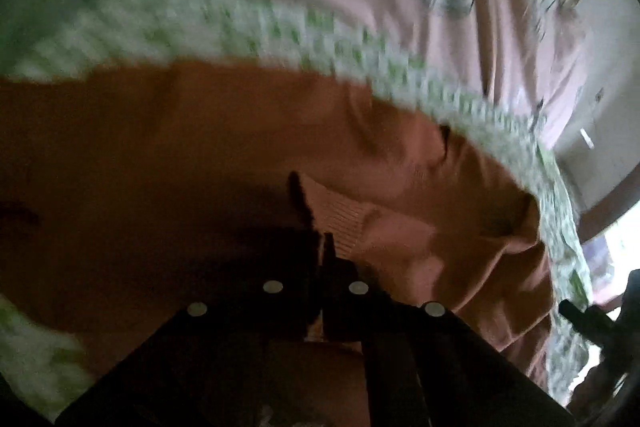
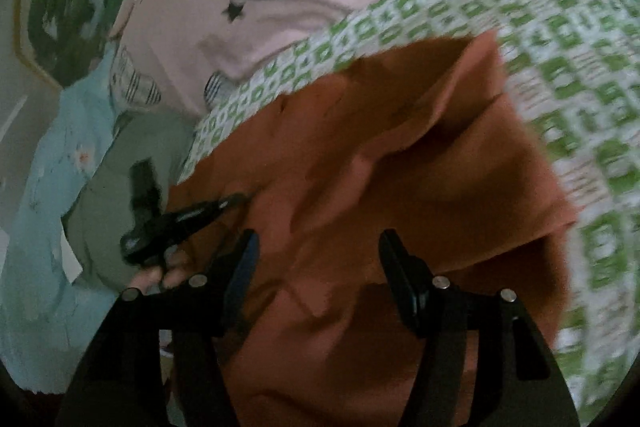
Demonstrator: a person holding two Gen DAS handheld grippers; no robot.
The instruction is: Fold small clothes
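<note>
Pinching the ribbed hem of the orange garment [image 1: 360, 163], your left gripper [image 1: 322, 247] is clamped tight on it in the left wrist view, above the green-and-white checked cloth [image 1: 248, 27]. In the right wrist view, your right gripper [image 2: 318, 247] is standing released, jaws apart, nothing grasped, over the same orange garment [image 2: 360, 155], spread on checked cloth beside a pink sheet [image 2: 260, 27].

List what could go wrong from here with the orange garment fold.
1. The left gripper is shut on only a small ribbed edge of the orange garment; a pull may slip it free.
2. The right gripper stands open over the cloth, so that side is unheld and may sag.
3. The green-patterned cloth underneath could get dragged or pinched along.
</note>
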